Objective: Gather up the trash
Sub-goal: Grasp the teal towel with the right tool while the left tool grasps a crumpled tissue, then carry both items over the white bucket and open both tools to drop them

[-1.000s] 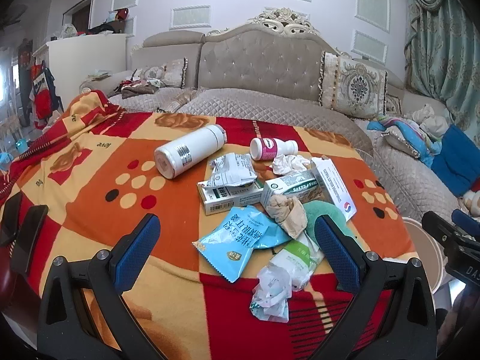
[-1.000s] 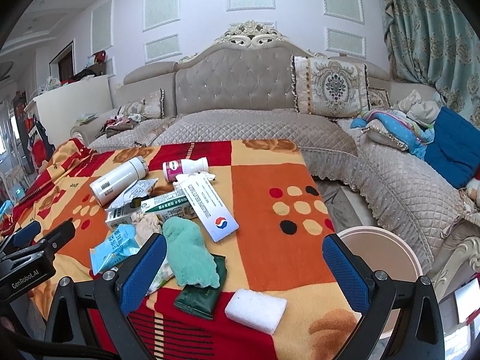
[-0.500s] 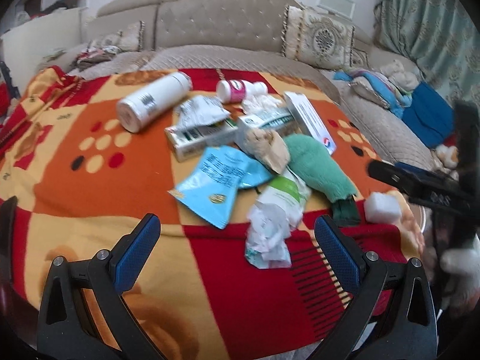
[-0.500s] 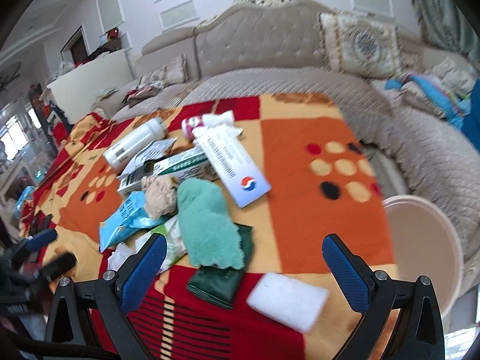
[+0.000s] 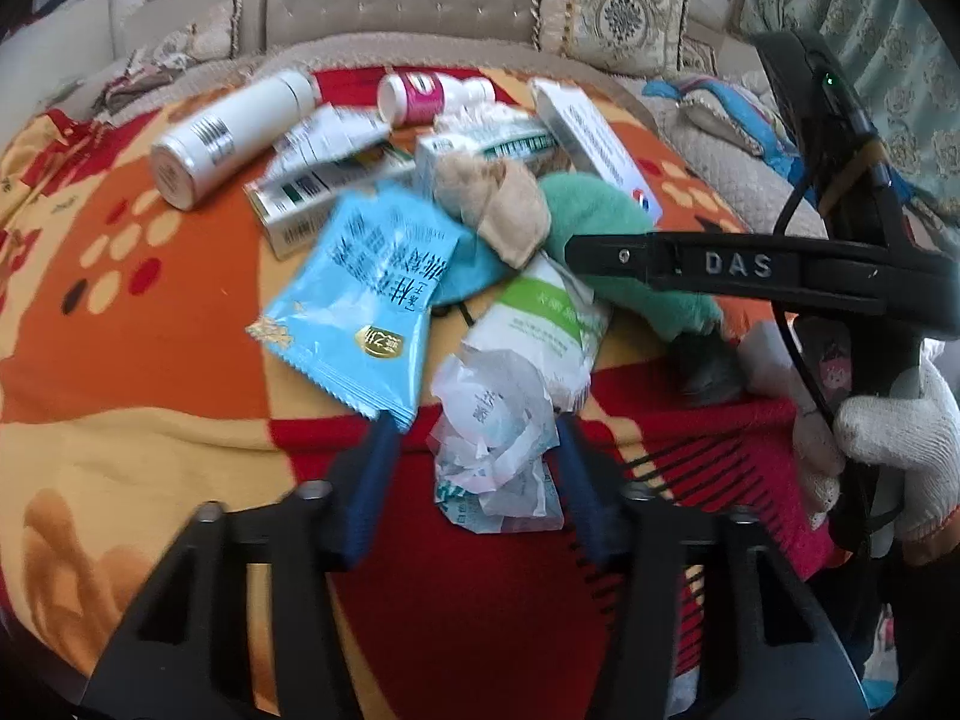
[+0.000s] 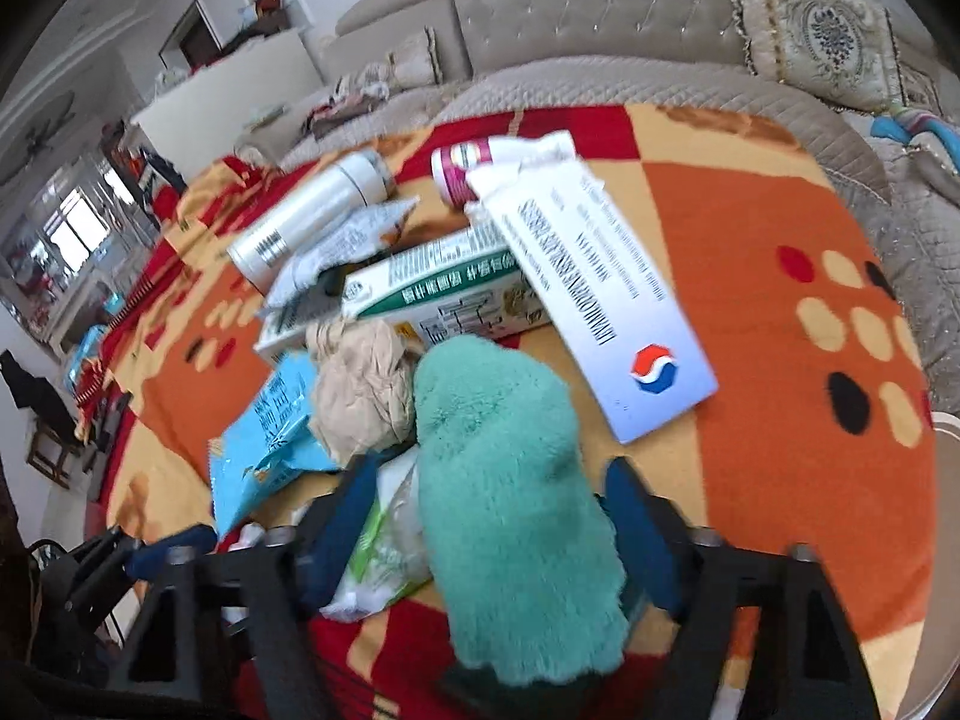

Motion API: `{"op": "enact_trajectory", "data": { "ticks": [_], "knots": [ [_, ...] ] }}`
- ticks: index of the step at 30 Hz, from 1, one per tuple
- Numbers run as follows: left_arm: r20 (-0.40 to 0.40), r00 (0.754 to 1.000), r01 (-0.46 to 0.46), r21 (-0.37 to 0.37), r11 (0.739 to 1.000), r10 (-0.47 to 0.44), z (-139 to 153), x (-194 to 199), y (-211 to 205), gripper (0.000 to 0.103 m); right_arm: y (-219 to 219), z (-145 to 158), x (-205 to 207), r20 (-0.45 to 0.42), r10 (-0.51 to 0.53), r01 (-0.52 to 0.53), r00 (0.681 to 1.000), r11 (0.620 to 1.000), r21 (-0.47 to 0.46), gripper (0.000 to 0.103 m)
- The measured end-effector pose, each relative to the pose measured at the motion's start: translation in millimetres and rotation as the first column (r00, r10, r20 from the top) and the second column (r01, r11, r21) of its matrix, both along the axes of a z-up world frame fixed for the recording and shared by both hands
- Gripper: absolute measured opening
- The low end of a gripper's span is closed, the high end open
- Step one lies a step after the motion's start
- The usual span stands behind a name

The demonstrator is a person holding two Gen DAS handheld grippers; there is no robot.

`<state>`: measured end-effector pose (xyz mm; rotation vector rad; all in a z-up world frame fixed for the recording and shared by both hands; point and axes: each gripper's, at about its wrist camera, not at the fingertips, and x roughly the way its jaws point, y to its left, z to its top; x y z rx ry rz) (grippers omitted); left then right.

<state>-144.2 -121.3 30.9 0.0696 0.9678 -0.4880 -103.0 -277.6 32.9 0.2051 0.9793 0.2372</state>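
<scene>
two grippers close at once over a heap of litter on a red, orange and yellow blanket (image 5: 150, 360). the left gripper (image 5: 474, 456) has its jaws closing around a crumpled clear wrapper (image 5: 492, 420) at the near edge of the heap; the right blue pad sits at the wrapper's edge while the left pad looks apart from it, so the grasp is not yet made. the right gripper (image 6: 486, 516) has its jaws closing either side of a fuzzy green cloth (image 6: 510, 510) that lies over the near end of the pile; motion blur makes it hard to say whether its pads already press the pile, and they appear just clear of it.

done well, each closing should gather only its own item. the wrapper touches a white-and-green pouch (image 5: 540, 324) and lies just beside a light blue snack packet (image 5: 366, 294), so the left pads are best kept low and on the crumple alone. the cloth rests partly on a dark green packet, near a beige wad (image 6: 360, 390), and the soft pile may slip unless taken near its middle. a white bottle (image 5: 222, 138), a pink-labelled bottle (image 5: 420, 99) and cartons (image 6: 432, 294) wait farther back, while a pale bin rim (image 6: 945, 540) shows at the right edge, beyond the blanket.
</scene>
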Motion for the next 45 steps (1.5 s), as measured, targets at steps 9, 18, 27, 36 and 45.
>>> {"op": "enact_trajectory", "data": {
  "ticks": [9,18,27,36,45],
  "knots": [
    [-0.016,1.0,0.021,-0.083,0.996,-0.022,24,-7,15,0.017,-17,32,-30,0.099,-0.007,0.003,0.995,0.999,0.043,0.042],
    [0.056,0.991,0.124,-0.115,0.986,-0.118,71,-25,-25,0.017,-65,69,-75,0.175,-0.077,0.072,0.981,0.997,0.035,0.042],
    [0.06,0.956,0.292,-0.125,0.948,-0.287,87,-34,-134,0.017,-167,66,-121,0.142,-0.283,0.287,0.948,0.958,-0.008,0.042],
    [-0.018,0.925,0.375,-0.134,0.917,-0.38,68,-27,-251,0.017,-260,25,-157,0.035,-0.464,0.465,0.885,0.884,-0.043,0.042],
    [-0.054,0.928,0.361,-0.122,0.925,-0.369,45,-18,-297,0.037,-303,-17,-170,-0.041,-0.548,0.548,0.835,0.836,-0.013,0.055]
  ]
}}
